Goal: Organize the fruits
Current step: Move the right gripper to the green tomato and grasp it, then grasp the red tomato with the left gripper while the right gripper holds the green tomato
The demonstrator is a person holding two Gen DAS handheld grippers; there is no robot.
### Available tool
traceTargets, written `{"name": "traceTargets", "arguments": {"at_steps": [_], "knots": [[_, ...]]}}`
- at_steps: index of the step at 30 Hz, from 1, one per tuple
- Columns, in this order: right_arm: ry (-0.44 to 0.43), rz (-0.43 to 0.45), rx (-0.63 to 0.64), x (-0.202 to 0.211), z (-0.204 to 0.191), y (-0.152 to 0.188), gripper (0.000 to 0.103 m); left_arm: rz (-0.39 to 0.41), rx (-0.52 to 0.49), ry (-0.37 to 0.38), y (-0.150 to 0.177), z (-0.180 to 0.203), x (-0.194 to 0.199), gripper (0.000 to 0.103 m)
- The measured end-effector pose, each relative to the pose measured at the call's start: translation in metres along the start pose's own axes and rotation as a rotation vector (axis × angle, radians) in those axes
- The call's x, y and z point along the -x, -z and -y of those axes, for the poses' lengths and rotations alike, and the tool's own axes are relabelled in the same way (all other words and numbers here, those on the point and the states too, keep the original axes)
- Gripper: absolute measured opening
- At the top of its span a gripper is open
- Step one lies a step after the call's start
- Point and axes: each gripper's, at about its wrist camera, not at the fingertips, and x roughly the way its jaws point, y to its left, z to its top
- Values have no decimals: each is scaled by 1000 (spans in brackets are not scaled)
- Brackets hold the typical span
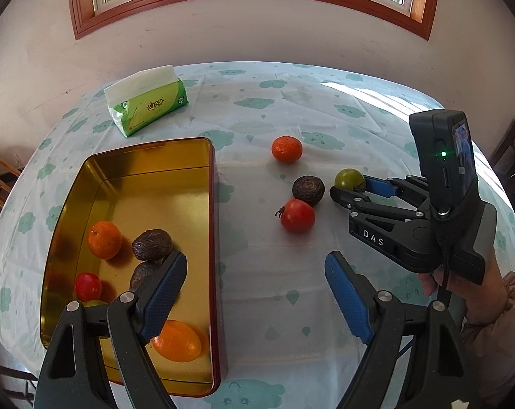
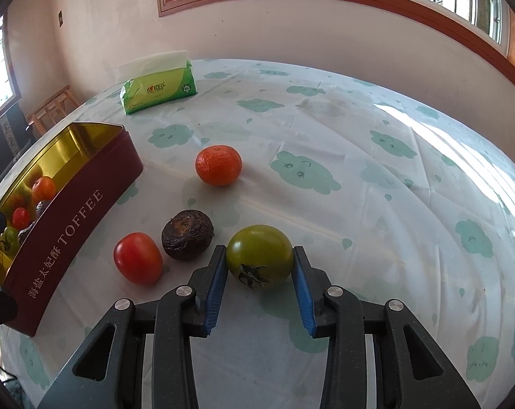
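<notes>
1. At the far left of the table sits the toffee tin (image 1: 209,204), lid off, gold inside, already holding several fruits: two oranges, a small red tomato, dark wrinkled fruits and something green near its close corner (partly hidden by a finger).
2. Over the tin's near end hangs the left gripper (image 1: 254,293), fingers spread wide with nothing between them. I judge it idle, parked clear of the loose fruit so the other hand has room.
3. Behind the tin, toward the wall, lies a green tissue pack (image 1: 148,104), not part of the job as far as I can see.
4. Right of the tin, on the cloud-print tablecloth (image 2: 376,204), four fruits are still out: an orange (image 2: 218,165) farthest back, then a red tomato (image 2: 138,259) and a dark wrinkled fruit (image 2: 188,235) just beside each other.
5. Farthest right, the green tomato (image 2: 259,255) rests on the cloth, stem facing the camera. The right gripper (image 2: 260,262) brackets it, one blue pad at each flank, touching or nearly so; whether it is squeezing yet I cannot tell.
6. Likely next: firm the grip, lift, carry left to the tin. It may roll into the wrinkled fruit.
</notes>
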Motion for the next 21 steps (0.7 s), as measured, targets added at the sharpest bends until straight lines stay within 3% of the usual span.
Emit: {"name": "traceTargets", "arguments": {"at_steps": [11, 21], "knots": [[83, 22, -65, 36, 31, 25, 38, 5, -8, 29, -9, 21, -18, 78], [124, 14, -147, 63, 54, 58, 38, -45, -4, 51, -13, 26, -49, 56]]}}
